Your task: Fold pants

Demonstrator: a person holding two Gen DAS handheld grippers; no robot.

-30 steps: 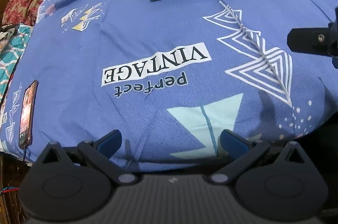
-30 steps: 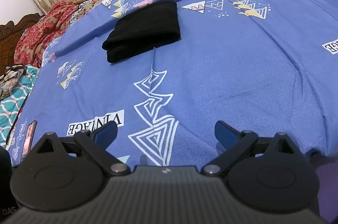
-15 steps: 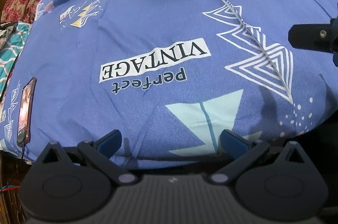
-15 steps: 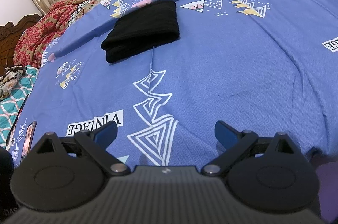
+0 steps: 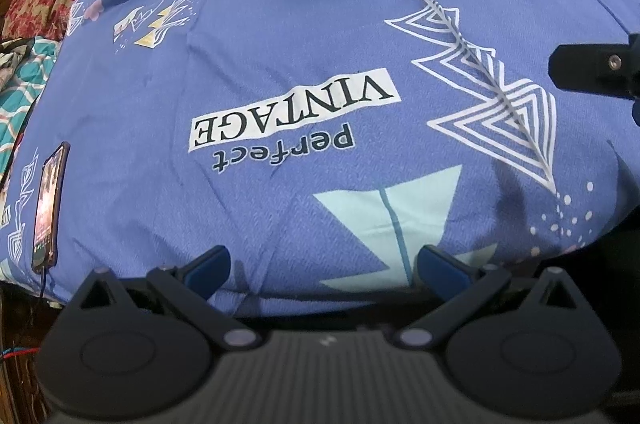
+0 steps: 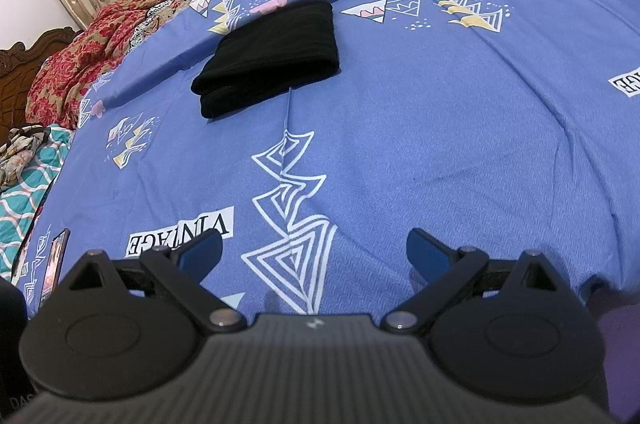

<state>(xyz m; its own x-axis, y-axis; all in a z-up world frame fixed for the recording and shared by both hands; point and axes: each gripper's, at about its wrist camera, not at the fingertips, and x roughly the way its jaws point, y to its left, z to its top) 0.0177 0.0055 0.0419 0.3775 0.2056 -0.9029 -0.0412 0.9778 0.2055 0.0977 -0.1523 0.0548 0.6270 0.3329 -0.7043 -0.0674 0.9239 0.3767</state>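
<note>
Two gaping hand-held grippers (image 5: 323, 266) (image 6: 314, 250); folded black pants (image 6: 269, 57), top edge cropped leftward.

Matt black pants (image 6: 268, 57), seemingly ribbed knit cloth.

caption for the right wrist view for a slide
Open right hand-held gripper hovers near the edge of a blue patterned bedsheet, with black pants lying folded farther up the bed.

Both wrist views look forward from the bed's near edge, low over the blue patterned bedsheet (image 5: 256, 71); both share the folded black pants (image 6: 272, 55) far ahead.
</note>
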